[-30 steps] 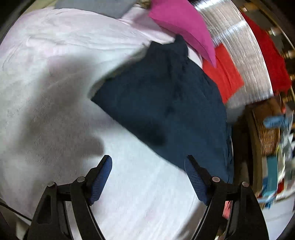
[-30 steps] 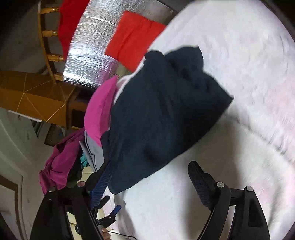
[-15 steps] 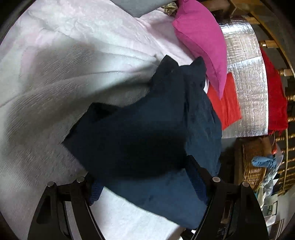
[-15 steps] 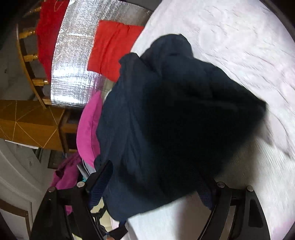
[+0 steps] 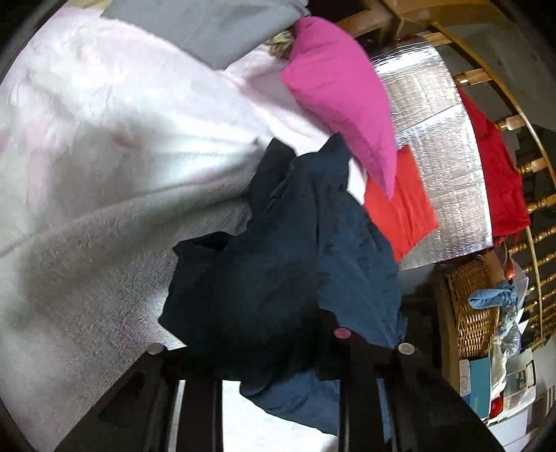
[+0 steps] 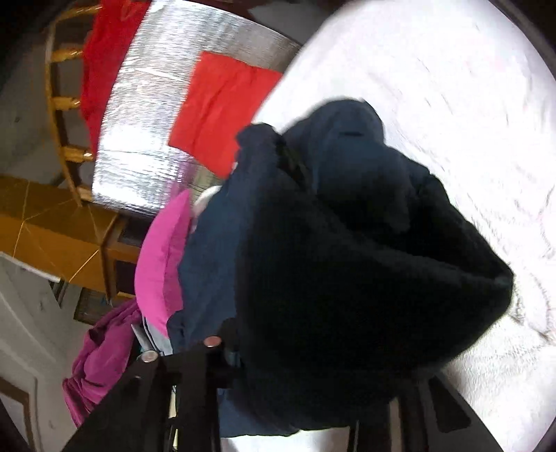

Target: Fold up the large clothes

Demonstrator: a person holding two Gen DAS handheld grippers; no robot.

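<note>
Left tool (image 5: 264, 351): jaws have just been closing, now clamped on the near edge of the navy garment (image 5: 278, 271), its tips buried in the cloth. Right tool (image 6: 312, 361): jaws likewise have just been closing and now grip the same navy garment (image 6: 347, 260), the fabric bunched over the tips so that they are hidden. Navy garment: held by both tools, gathered into a loose heap of folds, its far part resting on the white blanket (image 5: 104, 174); lighter blue face visible on one side, darker on the other. White blanket (image 6: 434, 87): fleecy, faintly pink in places, rumpled, spread beneath the garment; what lies under it cannot be told. Pink cloth (image 5: 344, 94): just beyond the garment, at the blanket's edge, touching or overlapping the garment's far end. Grey cloth (image 5: 208, 27): flat, at the blanket's far edge, beside the pink cloth. Orange-red cloth (image 5: 399, 208): lies flat on a silver foil sheet (image 5: 444, 156), beyond the garment. Red cloth (image 5: 497, 174): draped over a wooden railing (image 5: 521, 121), past the foil. Wicker basket (image 5: 472, 306): off the blanket, at the side in the left view, beside blurred clutter. Magenta cloth (image 6: 97, 358): crumpled, low at the side in the right view.
</note>
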